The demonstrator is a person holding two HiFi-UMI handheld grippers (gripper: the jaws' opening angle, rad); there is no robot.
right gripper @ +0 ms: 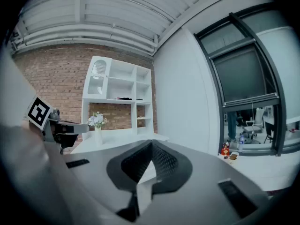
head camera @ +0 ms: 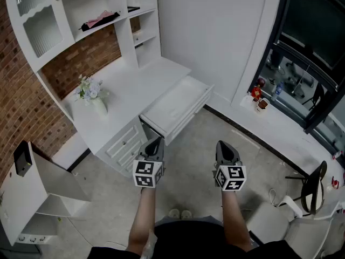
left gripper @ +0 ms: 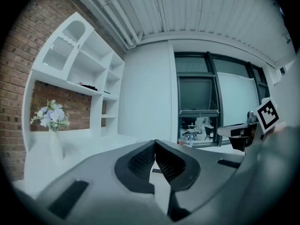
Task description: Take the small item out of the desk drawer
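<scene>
The white desk (head camera: 129, 88) has its wide drawer (head camera: 178, 106) pulled open toward me. The drawer's inside looks plain white, and I cannot make out any small item in it. My left gripper (head camera: 156, 142) hangs just in front of the drawer's near corner, jaws shut with nothing between them; the left gripper view (left gripper: 154, 145) shows its tips meeting. My right gripper (head camera: 223, 145) is level with it, to the right over the floor, also shut and empty (right gripper: 150, 146). Neither gripper touches the desk.
A vase of flowers (head camera: 92, 94) stands on the desktop, under a white shelf unit (head camera: 91, 15) against the brick wall. Small drawers (head camera: 125, 143) sit below the desk. A white cabinet (head camera: 32, 193) is at left, a chair (head camera: 307, 190) at lower right, and a window sill (head camera: 264, 104) carries small items.
</scene>
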